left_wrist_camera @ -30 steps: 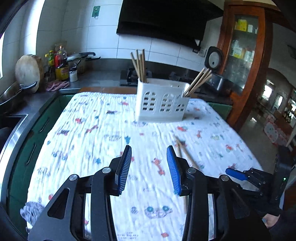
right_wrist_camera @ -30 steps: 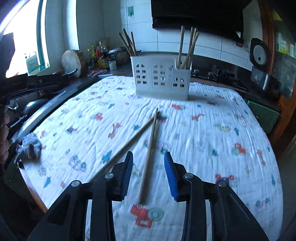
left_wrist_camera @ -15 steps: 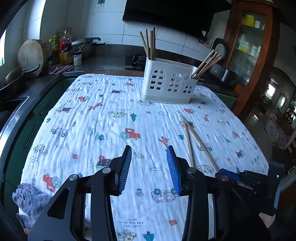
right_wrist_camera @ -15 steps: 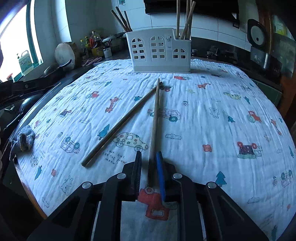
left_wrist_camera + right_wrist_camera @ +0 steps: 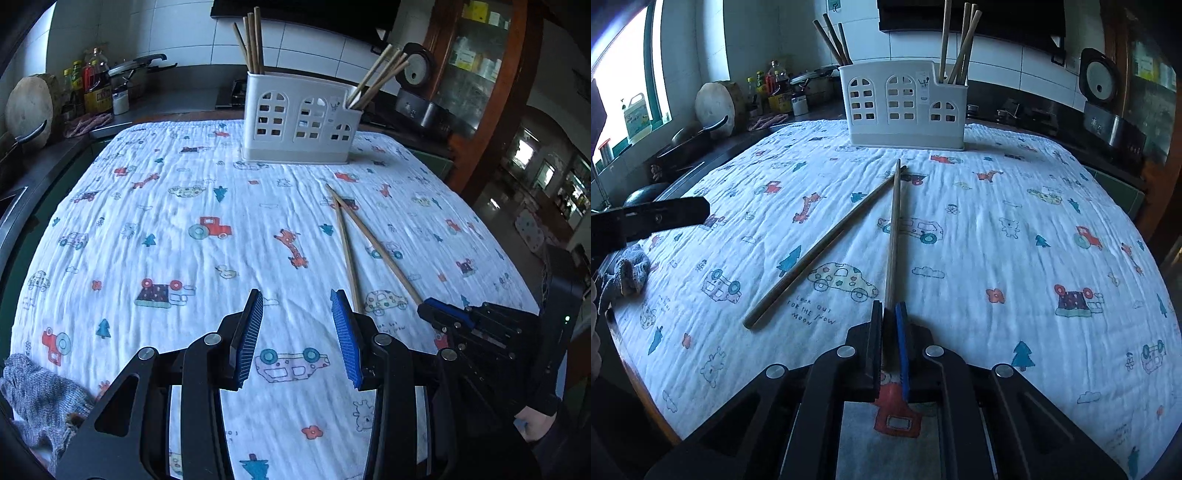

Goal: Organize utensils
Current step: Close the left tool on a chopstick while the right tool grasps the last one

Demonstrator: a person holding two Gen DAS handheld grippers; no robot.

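the right gripper (image 5: 889, 314) has its jaws clamped on the near end of one chopstick (image 5: 894, 229) lying on the table (image 5: 1015, 221), likely bound for the white holder (image 5: 905, 107), while the left gripper (image 5: 301, 332), jaws apart, waits empty.

Open cloth-covered surface (image 5: 155, 206) on the left — only the white caddy (image 5: 301, 120) and loose chopstick (image 5: 823, 245) obstruct.

Daylight glare from window (image 5: 624, 92) (blown out); dim room beyond, sharp centre, fisheye-bent dark edges.
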